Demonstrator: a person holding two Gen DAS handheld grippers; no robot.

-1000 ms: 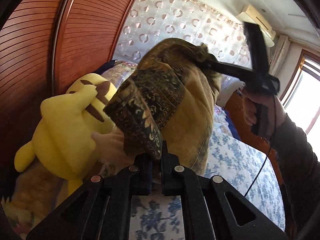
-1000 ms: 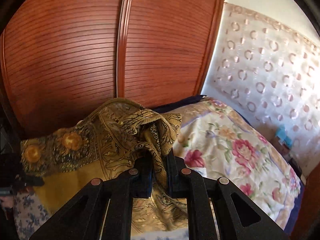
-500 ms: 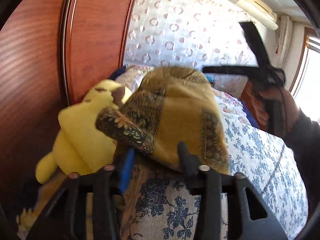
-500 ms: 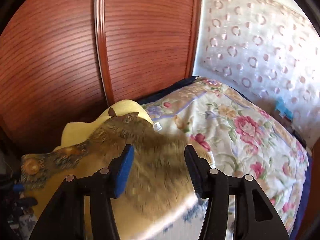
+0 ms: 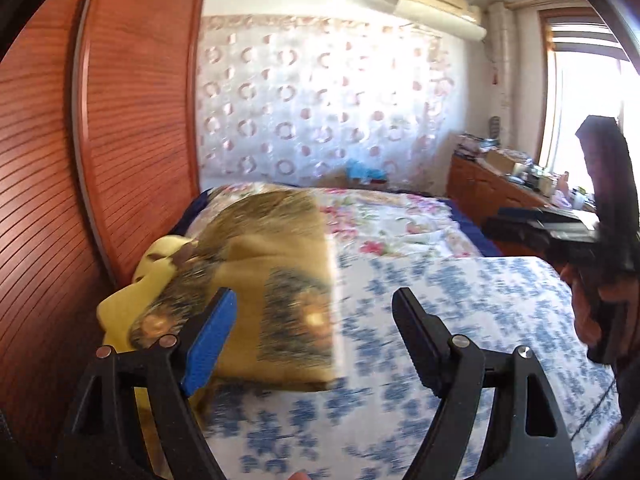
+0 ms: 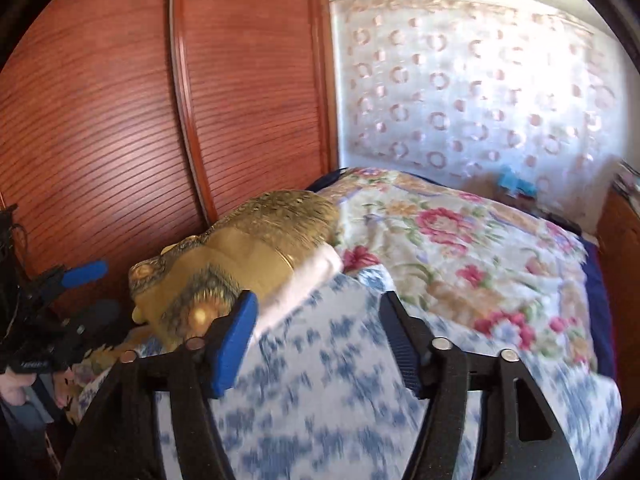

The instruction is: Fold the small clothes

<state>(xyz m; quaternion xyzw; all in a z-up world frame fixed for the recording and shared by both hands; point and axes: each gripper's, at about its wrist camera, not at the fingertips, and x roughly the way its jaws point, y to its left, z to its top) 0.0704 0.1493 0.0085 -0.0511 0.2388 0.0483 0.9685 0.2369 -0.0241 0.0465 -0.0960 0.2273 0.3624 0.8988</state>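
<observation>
Item 1: gold patterned cloth [image 5: 264, 280], folded into a flat bundle, lying on the bed [image 5: 460, 300] at its left edge, close to the brown ribbed wardrobe doors [image 5: 132, 120]. It rests partly over a yellow plush toy [image 5: 120, 312]. In the right wrist view the same cloth [image 6: 248, 256] shows a pale underside along its near edge. Edges blurred; finer pattern hard to read.

Item 2: left hand-held gripper [image 5: 316, 332]. Jaws wide apart, having just been opening; nothing between them. The cloth lies beyond the blue pad on the left finger [image 5: 208, 344], apart from it.

Item 3: right hand-held gripper [image 6: 320, 336]. Jaws wide apart, having just been opening; nothing between them, only the blue-flowered sheet [image 6: 320, 400] behind. The cloth sits up and left of its fingers.

Item 4: bedding. Blue-flowered sheet near, pink-flowered quilt [image 6: 460, 240] farther back.

Item 5: room. Circle-patterned curtain [image 5: 320, 100], air conditioner [image 5: 436, 0], bright window [image 5: 580, 100], cluttered wooden cabinet [image 5: 500, 184].
</observation>
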